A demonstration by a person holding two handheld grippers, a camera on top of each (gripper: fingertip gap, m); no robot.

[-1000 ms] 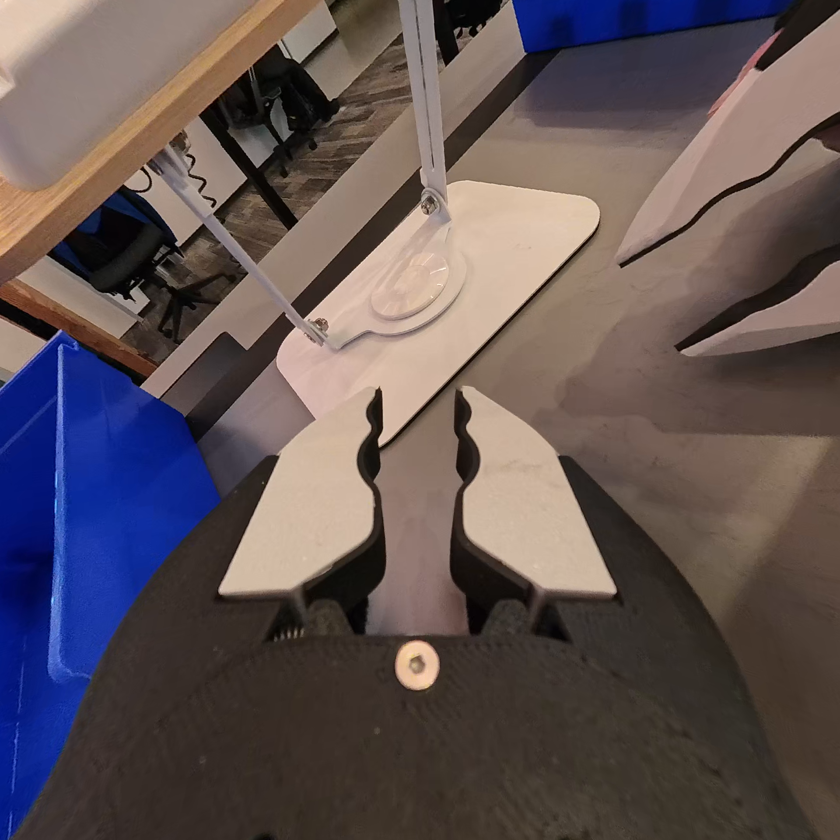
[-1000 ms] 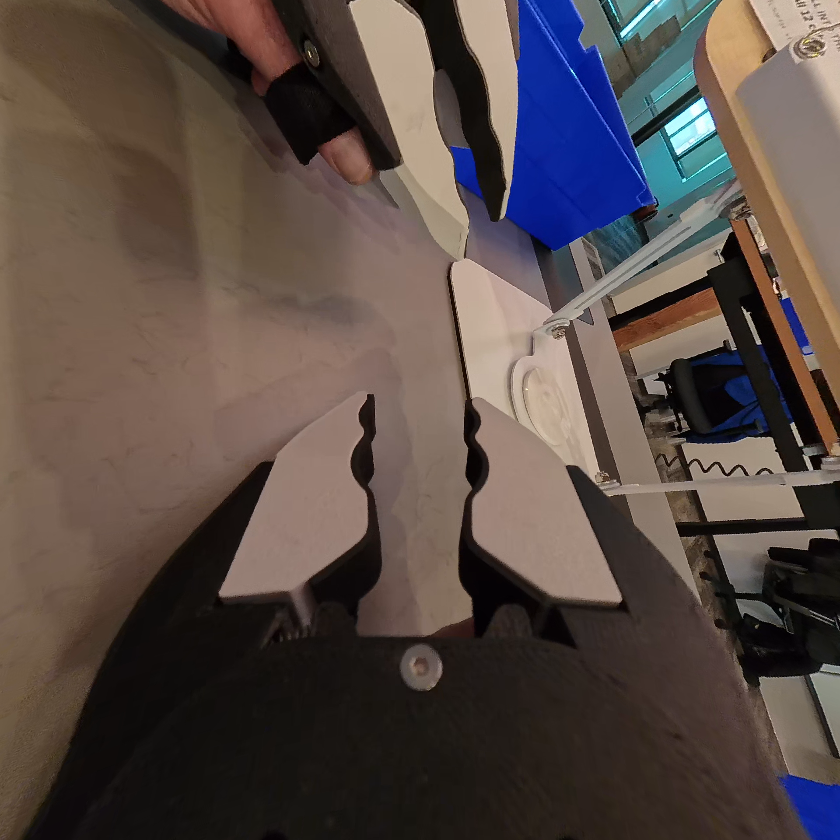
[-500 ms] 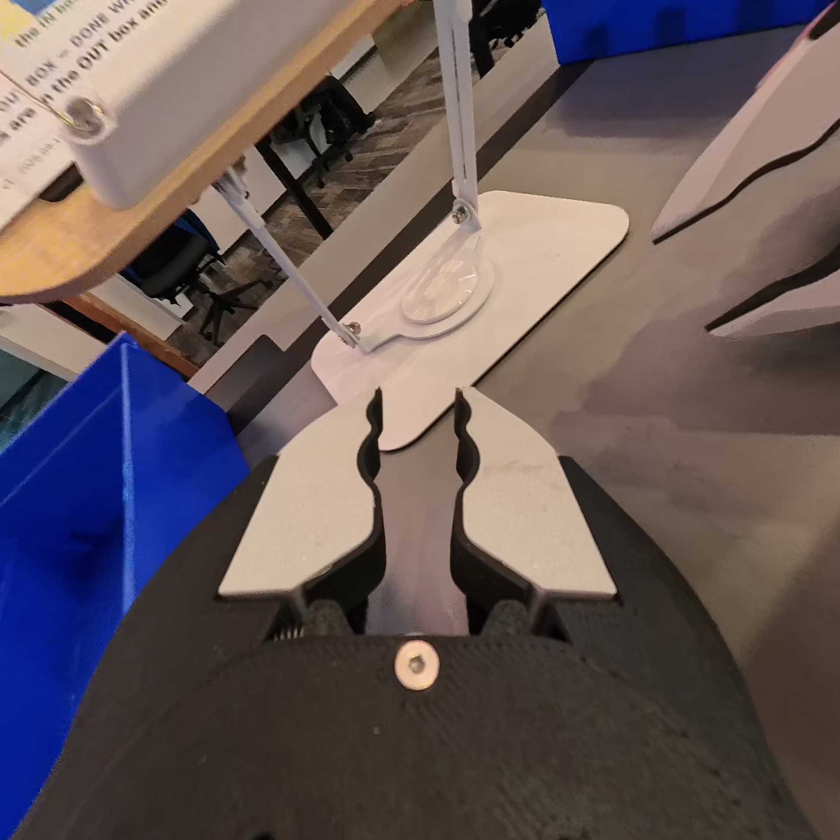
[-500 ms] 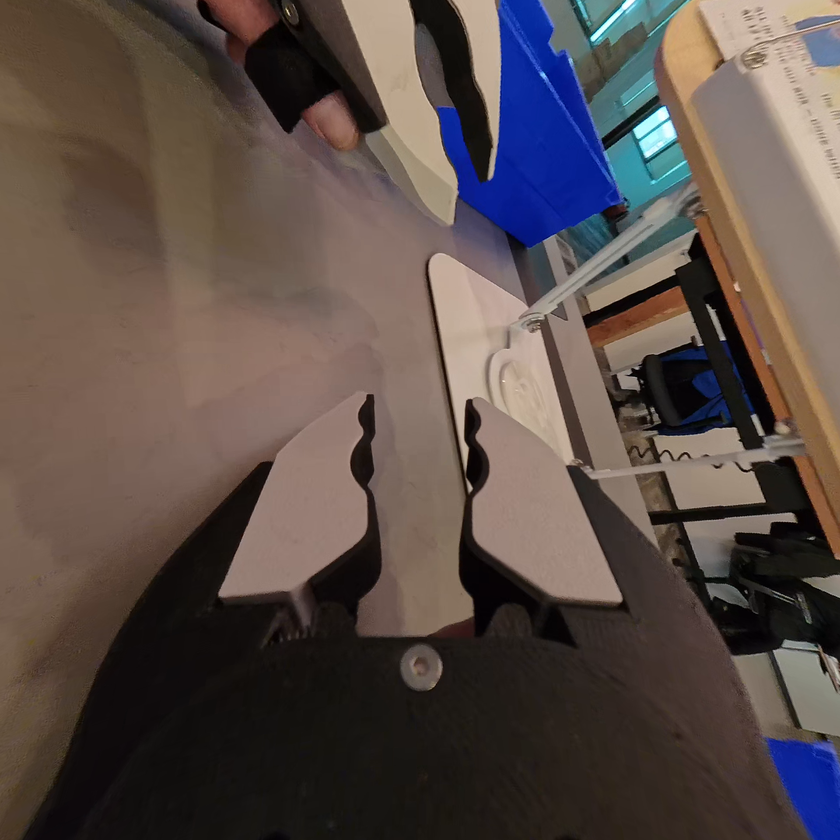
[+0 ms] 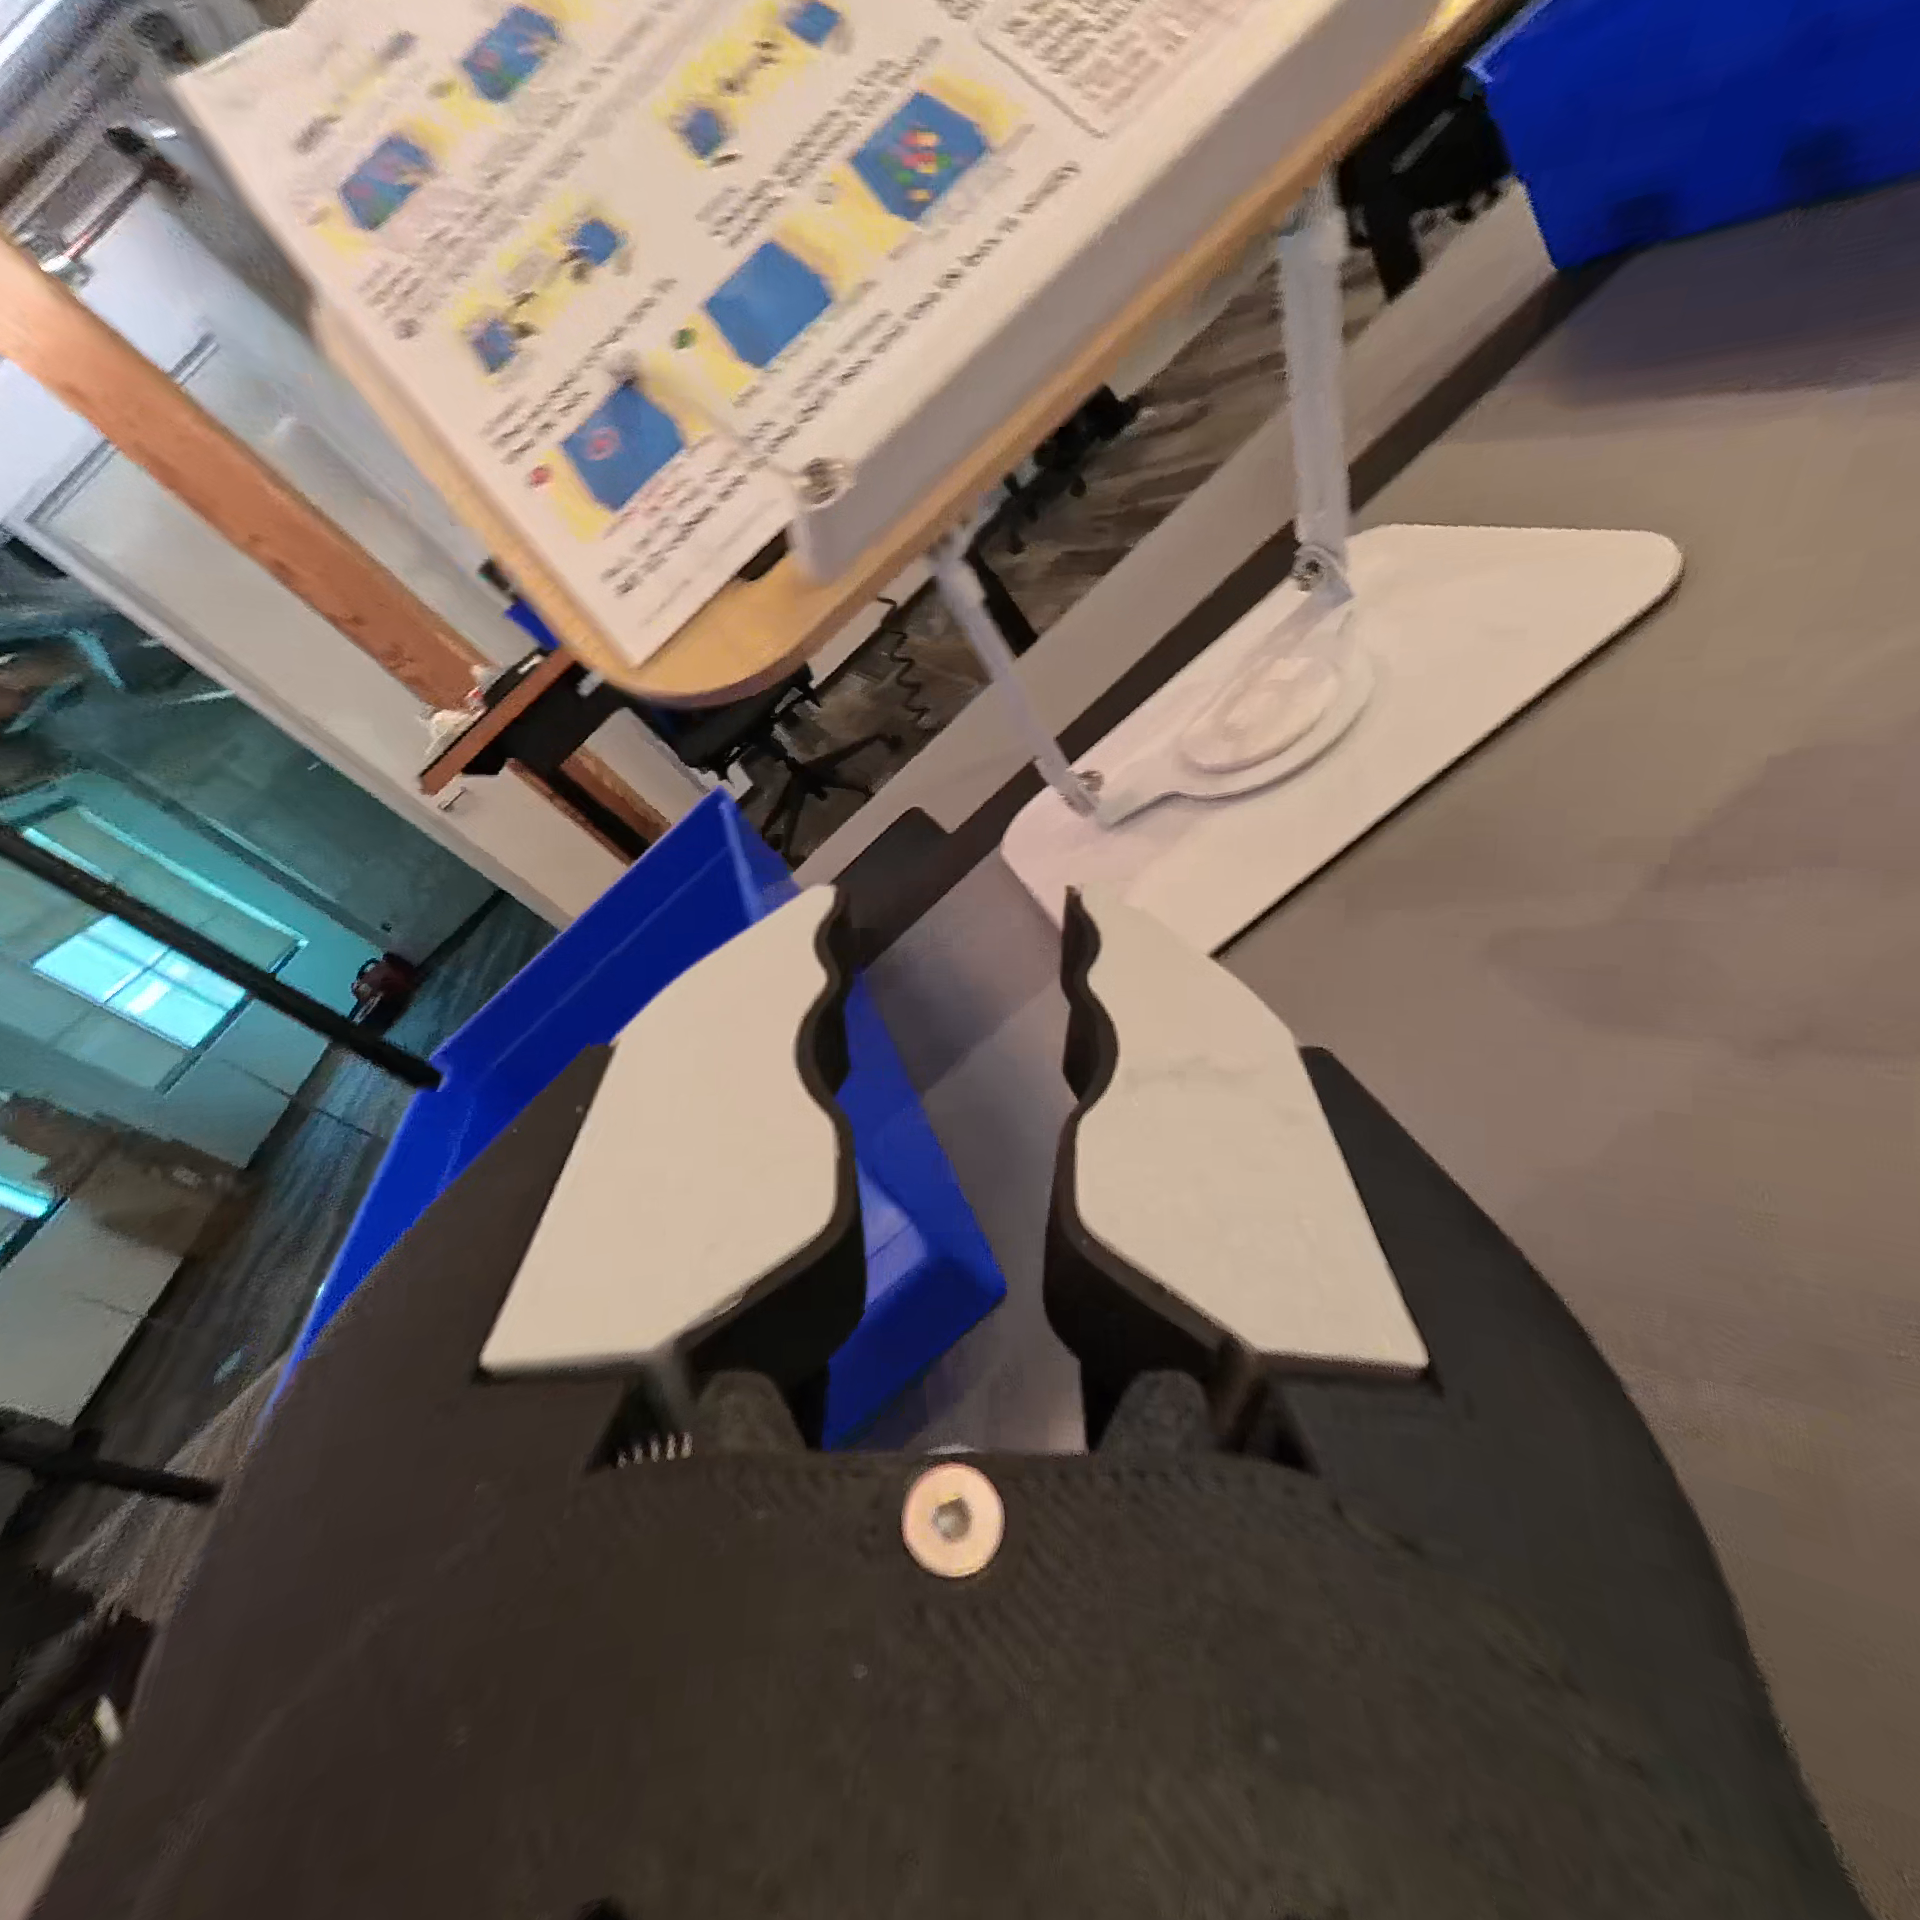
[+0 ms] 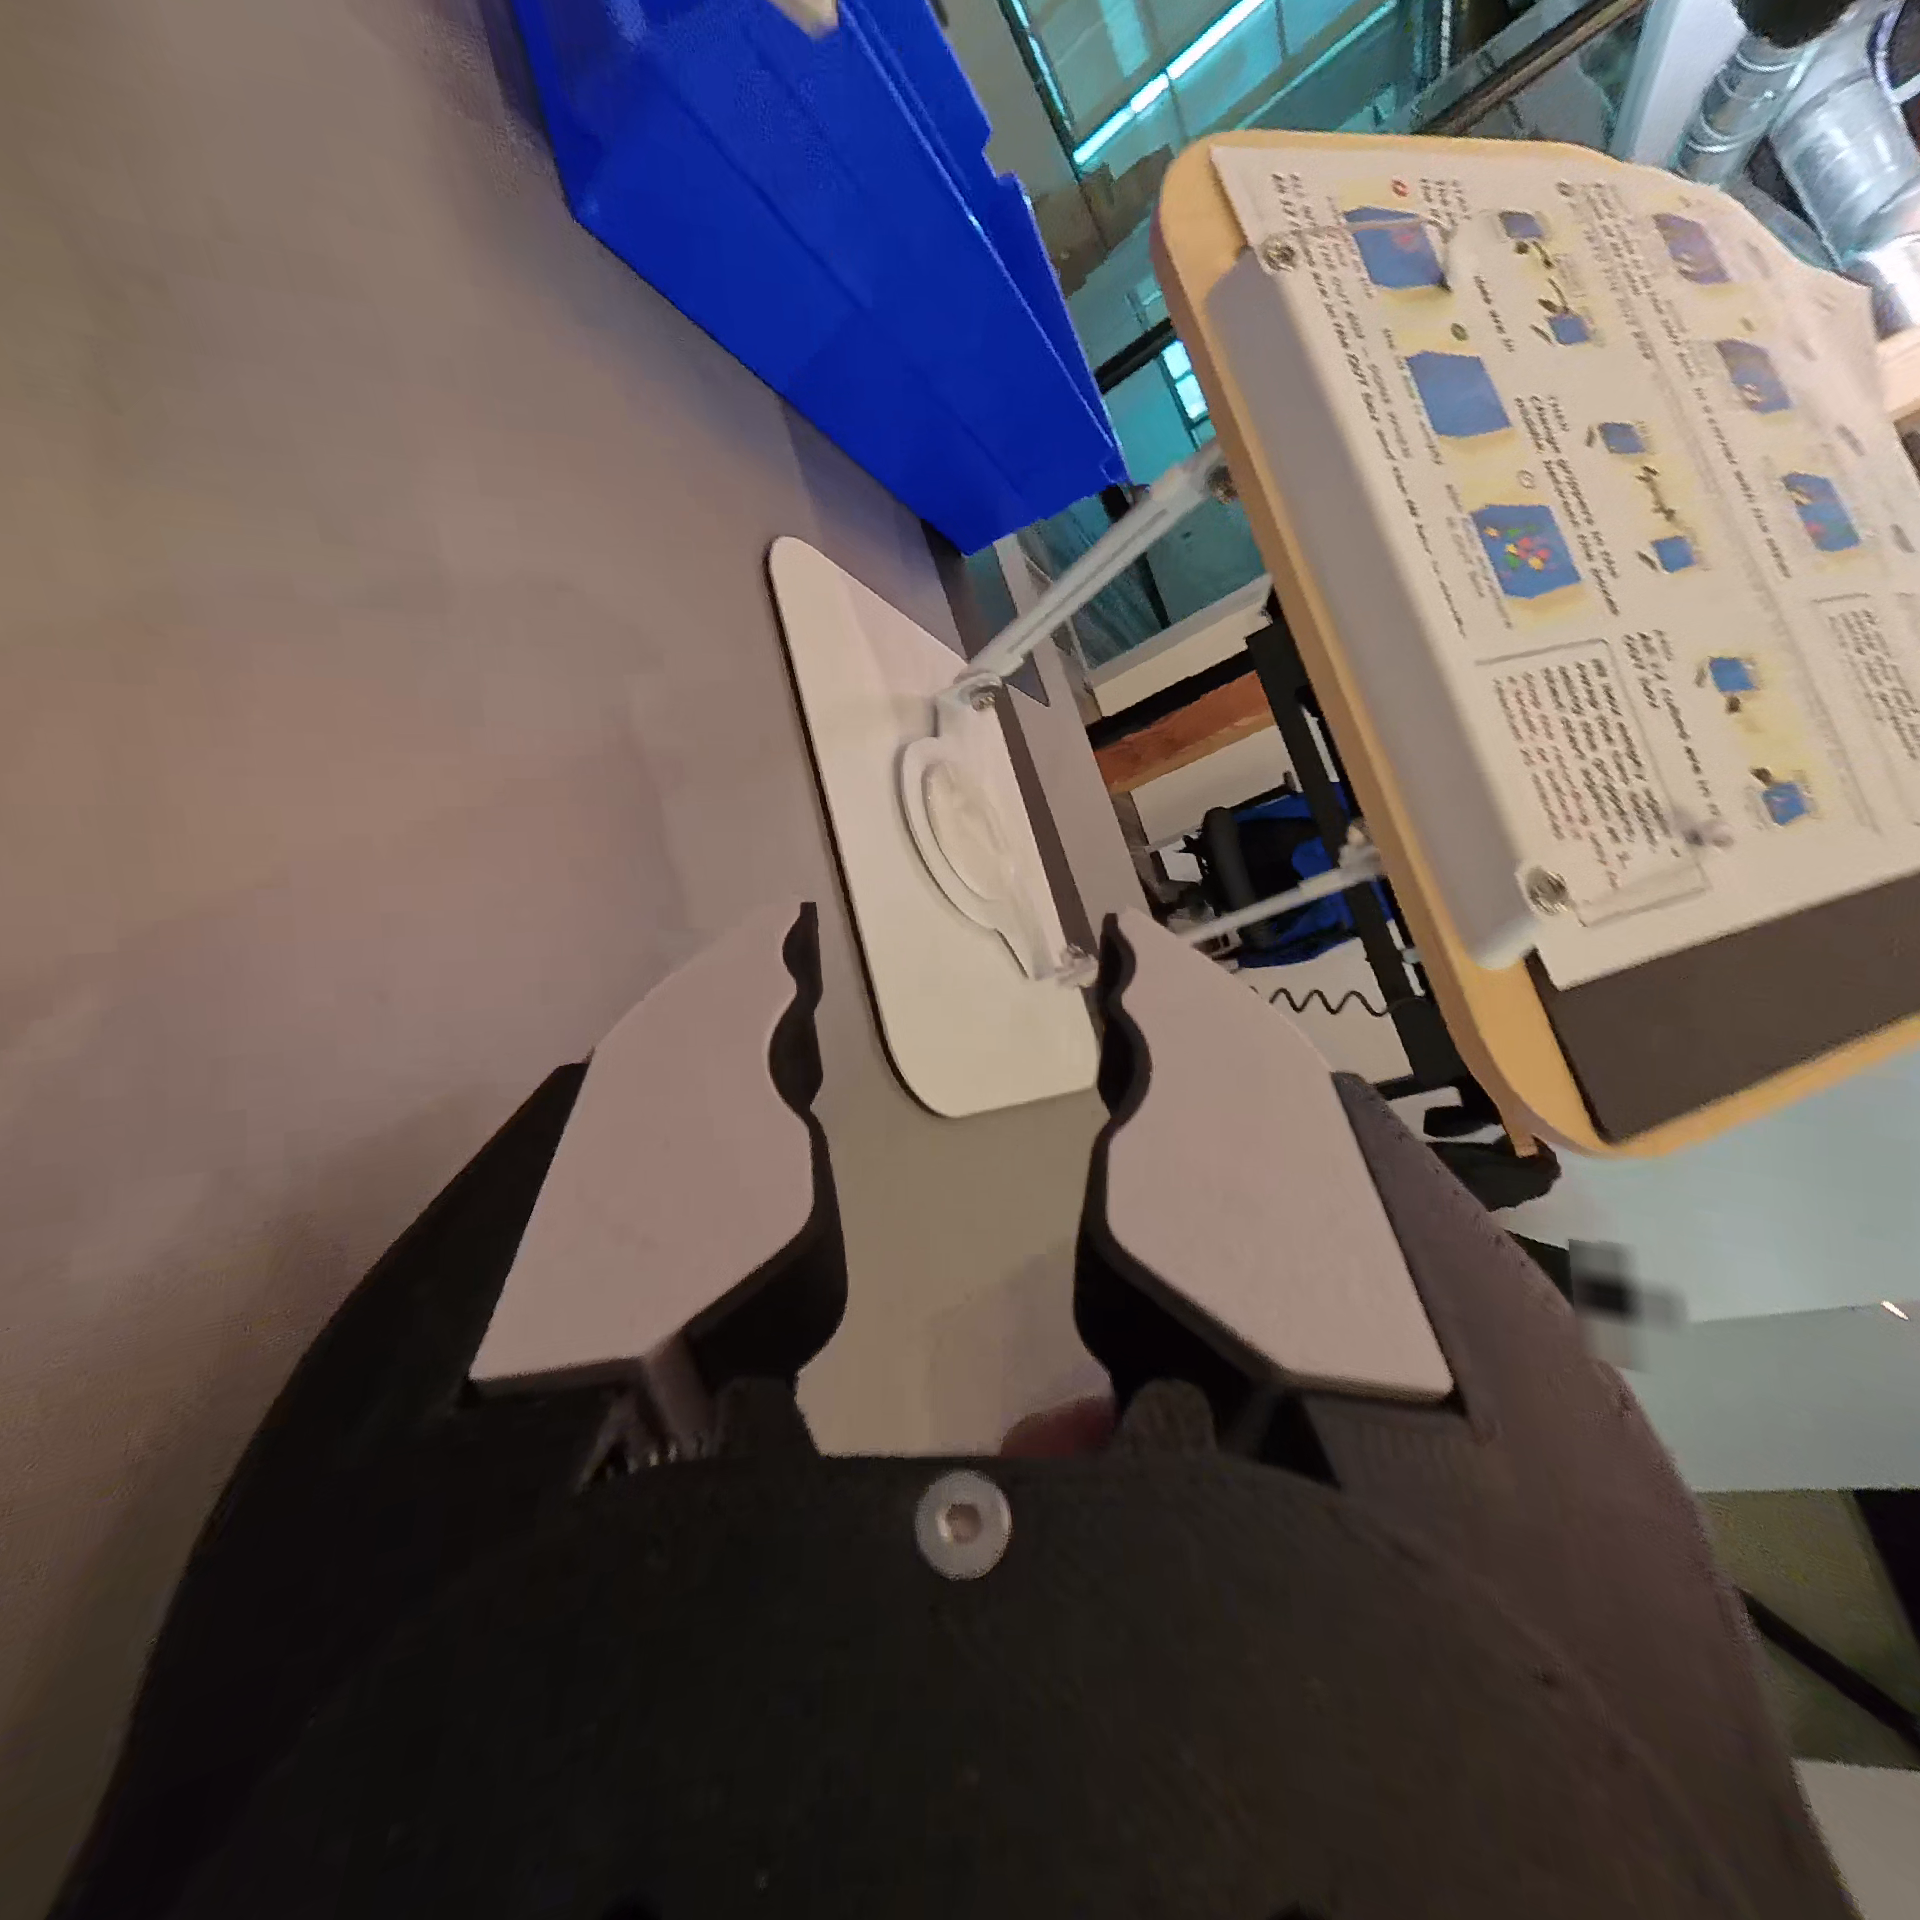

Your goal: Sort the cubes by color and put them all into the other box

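Both grippers are empty with their jaws parted: the left gripper (image 5: 951,914) hangs over the grey table (image 5: 1610,1039) right by the near blue box (image 5: 665,956), and the right gripper (image 6: 956,935) points at the white stand base (image 6: 862,727). Second blue box (image 5: 1704,135) sits far across the table, past the tilted instruction board (image 6: 1538,520). Can't spot any cubes in either view, so no idea where they are.

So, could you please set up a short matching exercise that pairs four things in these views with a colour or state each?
Things:
1. left gripper
2. box beside the left gripper
3. stand base plate
4. instruction sheet

Descriptions:
A. blue
B. white, flat on the grey table
C. open, holding nothing
D. clipped to a board raised above the table

Pairs: 1-C, 2-A, 3-B, 4-D
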